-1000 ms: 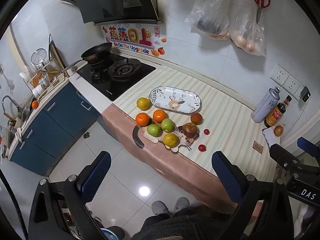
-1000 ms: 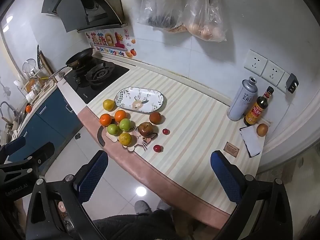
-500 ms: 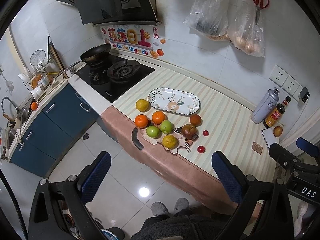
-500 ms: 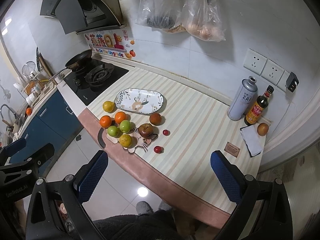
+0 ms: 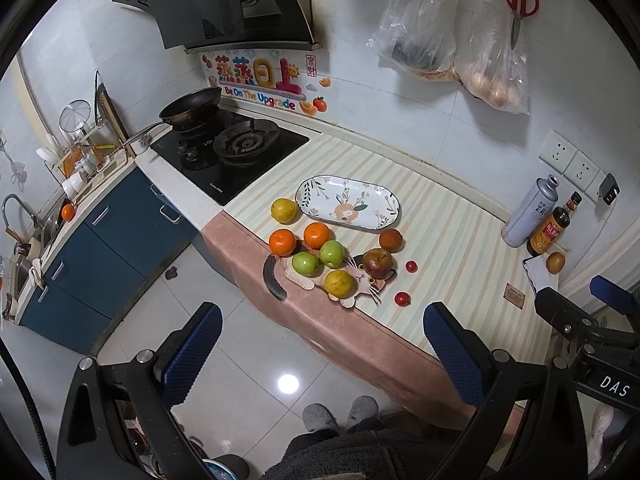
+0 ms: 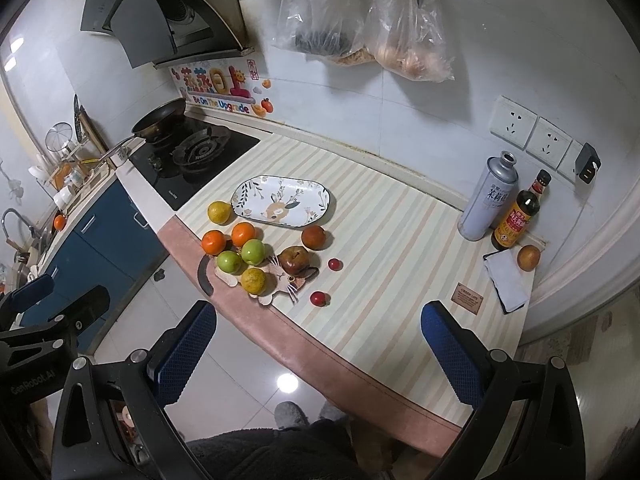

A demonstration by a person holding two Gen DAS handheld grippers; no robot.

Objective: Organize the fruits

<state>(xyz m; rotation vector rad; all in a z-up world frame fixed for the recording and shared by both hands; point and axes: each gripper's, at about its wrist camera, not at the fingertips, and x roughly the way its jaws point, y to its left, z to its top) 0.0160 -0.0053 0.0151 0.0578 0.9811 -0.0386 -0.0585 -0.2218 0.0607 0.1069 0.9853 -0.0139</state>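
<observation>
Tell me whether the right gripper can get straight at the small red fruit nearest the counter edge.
Probably yes. The right gripper is open and empty, held back off the counter, and the small red fruit sits apart from the cat-shaped board, with nothing between.

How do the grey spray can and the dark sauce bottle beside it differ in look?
The grey spray can is wider and taller than the dark sauce bottle. The can is pale grey with dark lettering; the bottle is dark brown with a red and yellow label. The can's top has no cap, while the bottle has a dark cap. Both stand upright, side by side, near the wall.
</observation>
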